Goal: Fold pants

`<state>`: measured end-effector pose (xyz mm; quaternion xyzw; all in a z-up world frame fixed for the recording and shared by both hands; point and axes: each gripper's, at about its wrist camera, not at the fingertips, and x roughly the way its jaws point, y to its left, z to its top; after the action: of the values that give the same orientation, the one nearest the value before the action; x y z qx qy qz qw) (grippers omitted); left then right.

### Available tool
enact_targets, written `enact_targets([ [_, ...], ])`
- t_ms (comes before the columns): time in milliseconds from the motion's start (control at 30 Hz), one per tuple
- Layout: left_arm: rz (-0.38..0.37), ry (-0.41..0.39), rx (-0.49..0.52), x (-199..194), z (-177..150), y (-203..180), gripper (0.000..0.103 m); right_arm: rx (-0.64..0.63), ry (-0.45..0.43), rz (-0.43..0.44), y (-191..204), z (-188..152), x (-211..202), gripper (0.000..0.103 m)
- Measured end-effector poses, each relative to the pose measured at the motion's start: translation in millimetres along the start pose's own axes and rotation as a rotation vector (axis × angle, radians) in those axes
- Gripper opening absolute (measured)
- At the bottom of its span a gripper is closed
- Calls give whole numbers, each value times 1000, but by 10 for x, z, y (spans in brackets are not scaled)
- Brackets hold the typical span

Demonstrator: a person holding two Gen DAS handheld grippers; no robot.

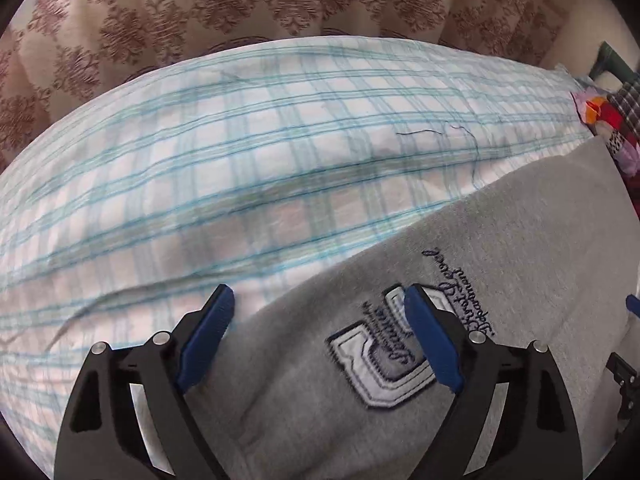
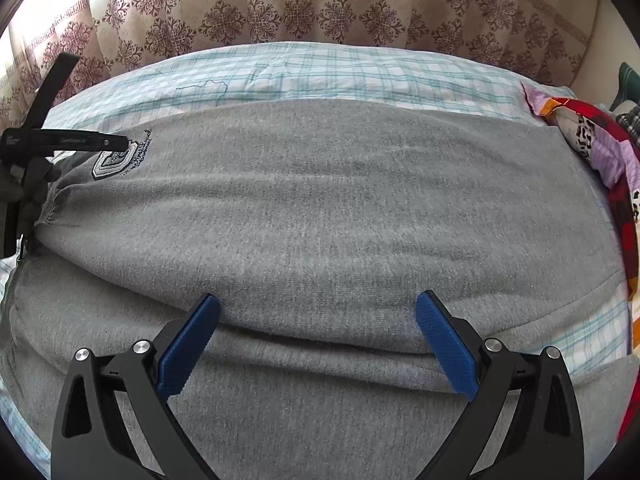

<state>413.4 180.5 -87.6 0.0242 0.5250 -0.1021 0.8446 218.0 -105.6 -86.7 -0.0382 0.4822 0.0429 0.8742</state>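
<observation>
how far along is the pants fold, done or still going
Partly done: the grey pants lie flat on the checked sheet, one layer over another along a fold edge. Nothing is in hand: left gripper and right gripper are both open. Further folds look left.

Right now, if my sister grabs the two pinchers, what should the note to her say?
Left gripper: open, holding nothing, over the waistband end of the grey pants, near the logo patch.
Right gripper: open, holding nothing, over the middle of the pants, at the edge of the upper layer.
The pants lie lengthwise on the checked sheet, one layer resting on another, so they look folded leg on leg.
Left to do: probably fold them across their length, then smooth them.
</observation>
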Motion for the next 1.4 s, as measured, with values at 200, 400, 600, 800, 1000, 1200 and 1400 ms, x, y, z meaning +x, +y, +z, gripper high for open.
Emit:
enact_targets([
  [200,-53,12,84,127,146,-84,72,-4,6,-3,19,14,32,98],
  [400,-125,10,136,16,87,-209,10,3,6,-3,21,41,51,98],
  [600,-137,-40,175,-298,-71,-357,5,25,-15,-18,-125,136,27,98],
  [800,-182,-99,246,-776,-414,-602,5,160,-52,-55,-636,379,-9,98],
  [1000,-212,-107,259,-1026,-834,-729,5,340,-66,-102,-1307,727,115,98],
  [1200,-245,-106,247,-1208,-1258,-834,5,481,-90,-175,-1893,1083,247,98],
  [1400,-259,-96,231,-1291,-1486,-898,5,595,-99,-183,-2322,1349,377,98],
])
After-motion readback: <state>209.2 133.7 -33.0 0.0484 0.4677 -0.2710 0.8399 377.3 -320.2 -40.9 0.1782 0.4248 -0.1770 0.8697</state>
